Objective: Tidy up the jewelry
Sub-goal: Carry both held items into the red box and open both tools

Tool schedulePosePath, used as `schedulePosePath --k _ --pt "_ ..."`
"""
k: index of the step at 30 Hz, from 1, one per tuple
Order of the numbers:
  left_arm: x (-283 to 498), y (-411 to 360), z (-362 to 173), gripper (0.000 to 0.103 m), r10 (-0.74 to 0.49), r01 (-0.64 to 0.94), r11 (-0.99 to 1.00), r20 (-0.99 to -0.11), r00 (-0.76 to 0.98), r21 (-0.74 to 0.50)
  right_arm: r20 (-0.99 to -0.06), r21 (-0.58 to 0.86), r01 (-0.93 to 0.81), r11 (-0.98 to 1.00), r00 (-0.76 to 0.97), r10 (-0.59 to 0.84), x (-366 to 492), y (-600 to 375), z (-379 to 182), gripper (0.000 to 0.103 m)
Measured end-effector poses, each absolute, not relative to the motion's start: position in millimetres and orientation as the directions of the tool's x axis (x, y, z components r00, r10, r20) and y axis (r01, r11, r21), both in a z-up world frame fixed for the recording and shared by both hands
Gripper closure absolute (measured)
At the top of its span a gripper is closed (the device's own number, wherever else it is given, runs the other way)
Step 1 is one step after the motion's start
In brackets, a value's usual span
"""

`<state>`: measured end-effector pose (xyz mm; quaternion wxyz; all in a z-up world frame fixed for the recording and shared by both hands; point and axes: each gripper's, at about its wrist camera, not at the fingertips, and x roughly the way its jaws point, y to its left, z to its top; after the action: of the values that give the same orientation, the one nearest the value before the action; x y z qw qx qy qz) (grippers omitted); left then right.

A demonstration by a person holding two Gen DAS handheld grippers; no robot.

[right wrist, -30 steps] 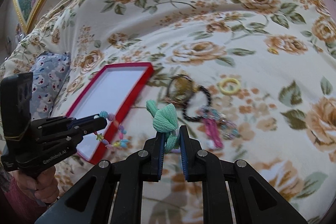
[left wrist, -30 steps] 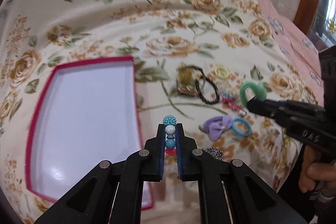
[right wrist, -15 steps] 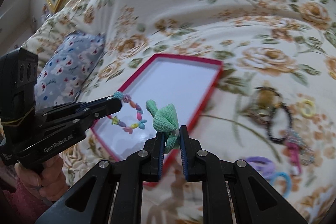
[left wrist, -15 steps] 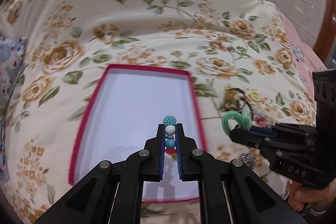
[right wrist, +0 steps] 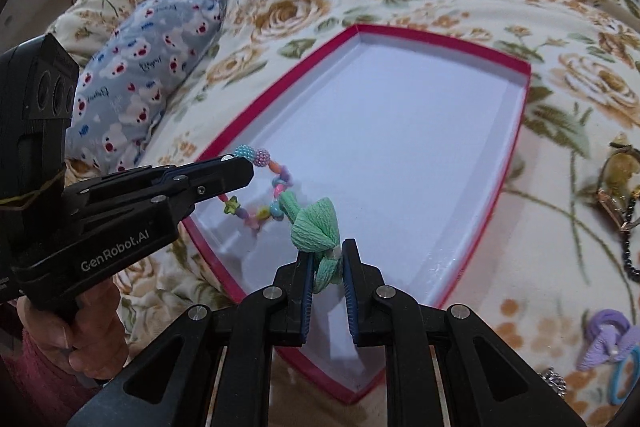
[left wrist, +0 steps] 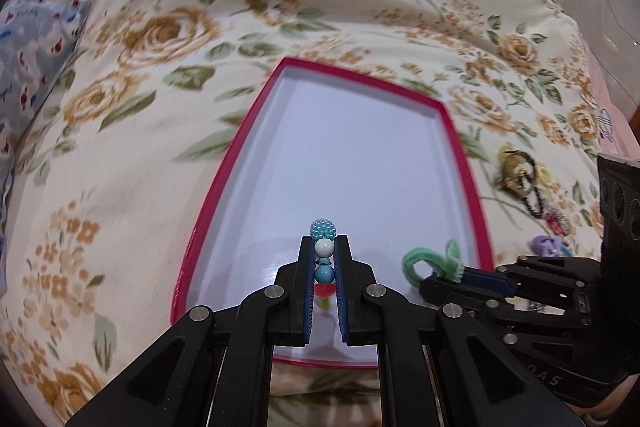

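Note:
A shallow red-rimmed box (left wrist: 464, 163) (right wrist: 516, 143) with a bare white floor lies on the floral bedspread. My left gripper (left wrist: 324, 247) (right wrist: 248, 163) is shut on a colourful bead bracelet (left wrist: 323, 247) (right wrist: 260, 211), whose loop hangs over the box's near left part. My right gripper (right wrist: 325, 255) (left wrist: 460, 269) is shut on a green knotted hair tie (right wrist: 316, 223) (left wrist: 428, 261), held above the box's near edge, just right of the bracelet.
More pieces lie on the bedspread right of the box: a brass-coloured clasp with a black bead string (right wrist: 618, 195) (left wrist: 520, 175), a purple bow (right wrist: 608, 339), a blue ring (right wrist: 624, 375). A blue patterned pillow (right wrist: 148, 75) sits left. A hand (right wrist: 80, 331) grips the left tool.
Both grippers have swung left, away from the jewelry pile, and now hang over the red-rimmed box, each still holding its piece. The pile has slid to the right edge of both views.

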<state>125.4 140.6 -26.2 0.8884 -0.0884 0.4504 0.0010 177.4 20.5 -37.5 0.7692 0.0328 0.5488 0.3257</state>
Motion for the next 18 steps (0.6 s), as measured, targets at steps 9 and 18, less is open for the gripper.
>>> schedulePosePath --k 9,18 --pt "139 154 -51 0.094 -0.06 -0.136 0.977 -0.832 0.552 -0.161 -0.842 0.388 -0.472 0.792 0.168 0.512 181 30 -46 0.085" --pt "137 152 -51 0.082 -0.044 -0.143 0.979 -0.837 0.546 -0.144 -0.841 0.396 -0.464 0.793 0.164 0.516 182 28 -43 0.063"
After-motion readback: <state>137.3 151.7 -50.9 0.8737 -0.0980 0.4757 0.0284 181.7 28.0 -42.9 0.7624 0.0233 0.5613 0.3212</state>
